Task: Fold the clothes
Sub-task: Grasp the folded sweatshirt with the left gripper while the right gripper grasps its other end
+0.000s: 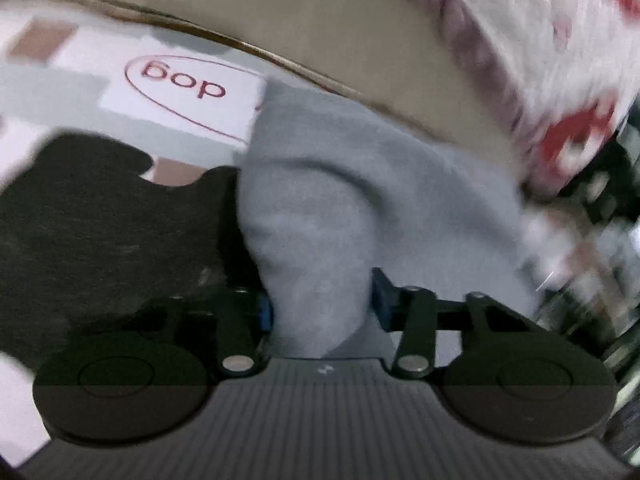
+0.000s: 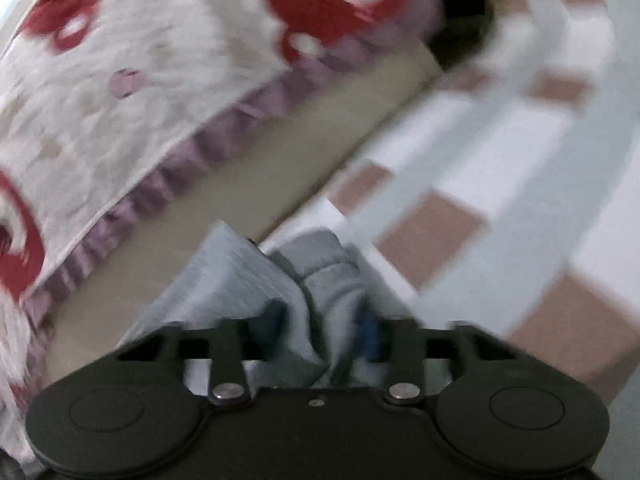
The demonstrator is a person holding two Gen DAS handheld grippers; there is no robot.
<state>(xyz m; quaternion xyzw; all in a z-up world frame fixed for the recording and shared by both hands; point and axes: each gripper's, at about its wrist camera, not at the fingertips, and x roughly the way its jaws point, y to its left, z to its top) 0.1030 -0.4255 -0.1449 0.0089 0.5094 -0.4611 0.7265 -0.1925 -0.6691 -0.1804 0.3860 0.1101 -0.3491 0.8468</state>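
A checked bedsheet (image 2: 500,168) carries a grey garment (image 1: 340,184) and a black garment (image 1: 100,216).

This looks like a home bedroom: a bed sheet (image 2: 500,184) checked in white, pale grey and pink squares covers the surface, a fluffy white blanket (image 2: 132,80) with red motifs and a lilac frill lies alongside, and clothes sit on the bedding.
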